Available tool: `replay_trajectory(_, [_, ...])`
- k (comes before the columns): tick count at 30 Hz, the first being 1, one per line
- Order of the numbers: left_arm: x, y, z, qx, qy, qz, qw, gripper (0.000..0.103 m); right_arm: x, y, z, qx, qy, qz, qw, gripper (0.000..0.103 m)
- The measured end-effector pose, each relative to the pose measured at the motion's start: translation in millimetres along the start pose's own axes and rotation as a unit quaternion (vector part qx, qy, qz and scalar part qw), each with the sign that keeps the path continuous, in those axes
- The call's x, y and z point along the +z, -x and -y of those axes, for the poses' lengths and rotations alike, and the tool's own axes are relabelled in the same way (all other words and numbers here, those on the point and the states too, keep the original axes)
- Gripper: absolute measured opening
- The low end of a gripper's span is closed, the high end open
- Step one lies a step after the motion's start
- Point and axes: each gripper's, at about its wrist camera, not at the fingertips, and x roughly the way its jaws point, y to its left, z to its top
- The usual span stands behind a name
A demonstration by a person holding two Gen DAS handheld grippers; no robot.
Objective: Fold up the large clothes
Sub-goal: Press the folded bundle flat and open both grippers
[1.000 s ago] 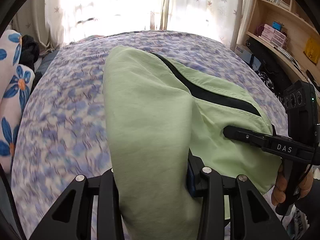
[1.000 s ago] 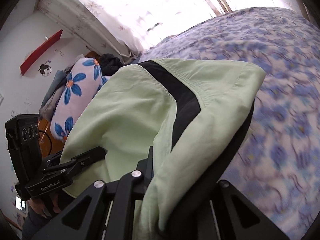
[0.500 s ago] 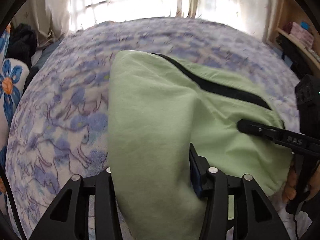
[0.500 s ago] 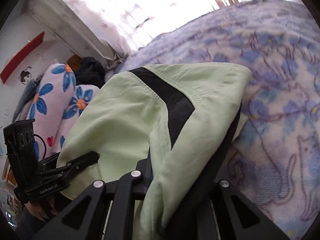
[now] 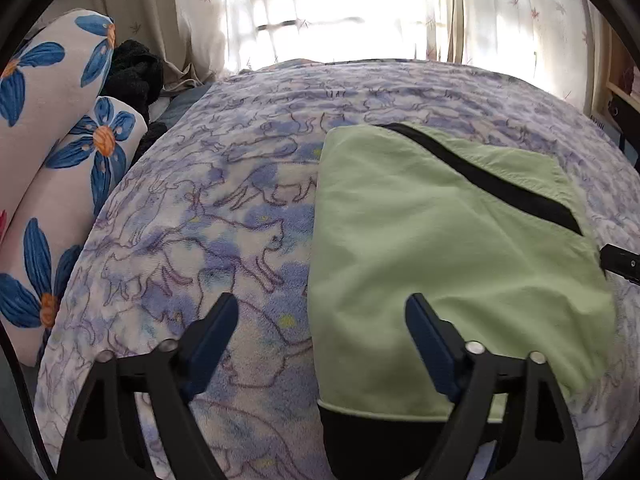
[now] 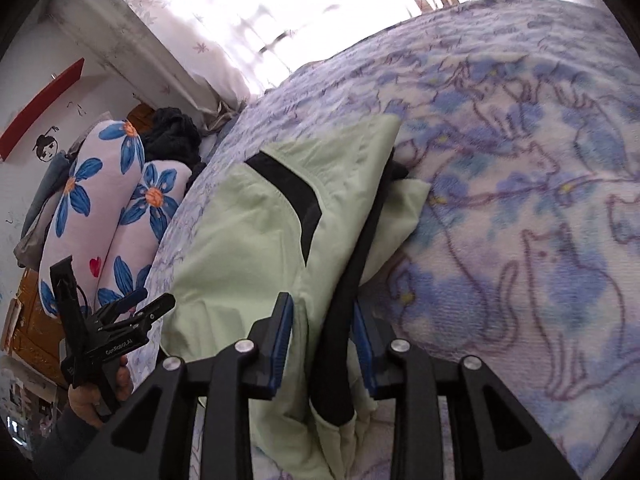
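both tools (image 5: 322, 320) (image 6: 322, 320) straddle the folded green garment's (image 5: 440, 248) near edge, jaws just opening.

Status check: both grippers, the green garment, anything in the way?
Left gripper open, jaws just widened, clear of cloth. Right gripper opening, green garment slack between pads, folded on bed. Nothing obstructing.

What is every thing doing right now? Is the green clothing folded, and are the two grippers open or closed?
Green garment: folded over, lying on the bed, black trim showing.
Left gripper: open, jaws just been opening, one finger over the garment's near edge, not pinching it.
Right gripper: jaws just been opening, garment edge between them, pads no longer pressing.
Cat-print blanket: spread over the bed.
Flower pillows: piled beside the bed.
Curtains: drawn, sunlit.
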Motion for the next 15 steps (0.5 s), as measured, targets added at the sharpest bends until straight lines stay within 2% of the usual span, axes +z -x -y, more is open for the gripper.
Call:
replay_trajectory(2, [-6, 13, 1, -0.023, 0.015, -0.003, 0.9996, 0.044, -6, 14, -13, -0.001, 0.025, 0.012, 1.000, 0.030])
replay_trajectory(4, [-15, 20, 9, -0.040, 0.022, -0.012, 0.9989, 0.030, -15, 16, -32, -0.001, 0.052, 0.010, 0.999, 0.030])
replay_trajectory(6, [-25, 21, 22, -0.051, 0.016, -0.017, 0.9984, 0.028, -24, 13, -49, -0.009, 0.070, 0.005, 0.997, 0.028])
replay_trajectory(8, [-34, 15, 37, -0.047, 0.000, -0.030, 0.9984, 0.028, -31, -1, -58, -0.025, 0.089, -0.012, 0.996, 0.020])
replay_trajectory(10, [-46, -5, 42, -0.017, -0.004, -0.064, 0.9978, 0.028, -40, -27, -51, -0.092, 0.098, -0.043, 0.990, 0.016])
replay_trajectory(11, [-51, -12, 42, -0.012, 0.001, -0.071, 0.9974, 0.028, -44, -37, -41, -0.113, 0.089, -0.057, 0.988, 0.003])
replay_trajectory(13, [-58, -13, 40, -0.015, 0.009, -0.063, 0.9978, 0.028, -51, -39, -18, -0.087, 0.047, -0.056, 0.994, 0.000])
replay_trajectory(15, [-61, -10, 42, -0.009, 0.006, -0.057, 0.9983, 0.028, -53, -31, -11, -0.071, 0.033, -0.051, 0.996, 0.000])
